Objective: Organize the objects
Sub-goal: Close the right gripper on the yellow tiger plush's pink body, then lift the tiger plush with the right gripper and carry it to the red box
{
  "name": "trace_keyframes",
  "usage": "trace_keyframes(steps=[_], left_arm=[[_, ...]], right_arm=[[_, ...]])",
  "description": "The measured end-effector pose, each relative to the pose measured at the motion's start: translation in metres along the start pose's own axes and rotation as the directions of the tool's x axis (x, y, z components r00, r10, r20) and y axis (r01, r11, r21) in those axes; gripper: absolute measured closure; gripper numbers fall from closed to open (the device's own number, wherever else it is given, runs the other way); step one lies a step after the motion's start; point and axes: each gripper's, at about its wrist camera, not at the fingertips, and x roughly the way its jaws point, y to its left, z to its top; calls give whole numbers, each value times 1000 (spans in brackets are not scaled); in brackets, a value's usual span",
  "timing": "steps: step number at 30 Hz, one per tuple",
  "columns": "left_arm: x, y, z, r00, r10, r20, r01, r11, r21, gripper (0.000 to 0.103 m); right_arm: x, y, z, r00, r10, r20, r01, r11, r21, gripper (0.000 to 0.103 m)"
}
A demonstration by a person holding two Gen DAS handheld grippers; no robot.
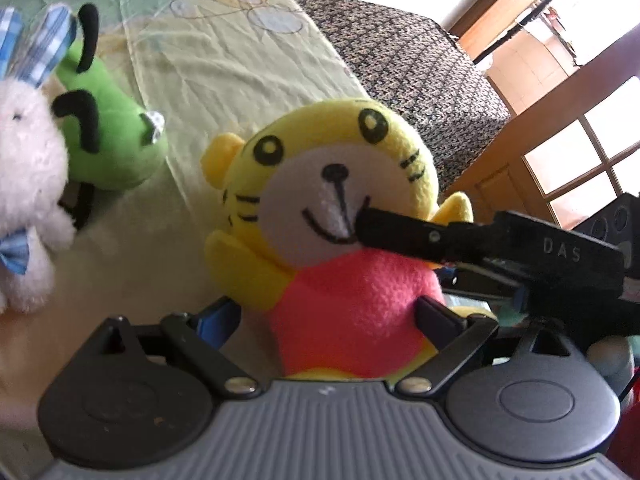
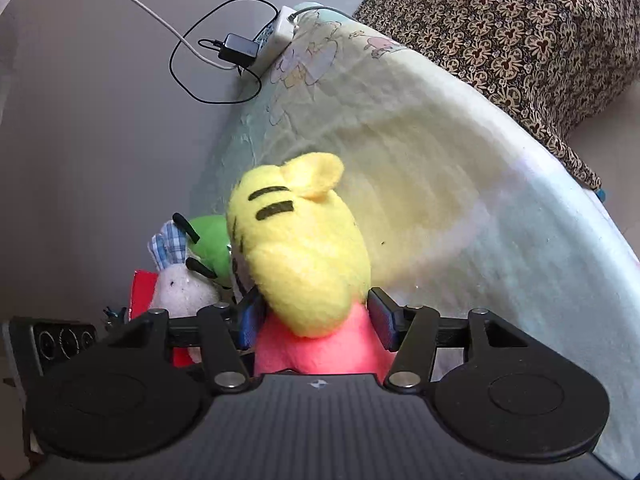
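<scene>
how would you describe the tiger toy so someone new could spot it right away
Start at the pale yellow cartoon-print blanket over the bed. Three soft toys stand near its front edge: a white bunny, a green plush and the tiger toy. The tiger is the only yellow one, with a white smiling face, black stripes and a pink body.

Left wrist camera sitting close, facing the yellow plush tiger with pink body head-on. Right wrist camera looking down at its back. Both sharing the pale cartoon-print bedsheet.
</scene>
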Motion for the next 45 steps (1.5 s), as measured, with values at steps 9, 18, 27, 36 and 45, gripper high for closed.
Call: trace_keyframes(steps=[9, 18, 27, 36, 45], left_arm=[[2, 8, 3, 1000, -13, -12, 12, 998, -54, 4], [7, 1, 8, 999, 12, -34, -13, 1000, -27, 0], [0, -14, 5, 999, 36, -12, -36, 999, 23, 5], [-34, -9, -15, 999, 22, 33, -22, 1000, 14, 10], [-79, 13, -53, 993, 90, 80, -88, 996, -34, 10]], right_arm=[[0, 4, -2, 1000, -3, -21, 3, 1000, -3, 46], [-7, 8, -5, 999, -29, -18, 29, 1000, -8, 46], [-21, 17, -11, 1000, -19, -11, 19, 999, -40, 53], [-20, 47, -25, 996, 19, -86, -32, 987, -158, 54], [9, 85, -52, 957, 68, -283, -151, 947, -282, 54]])
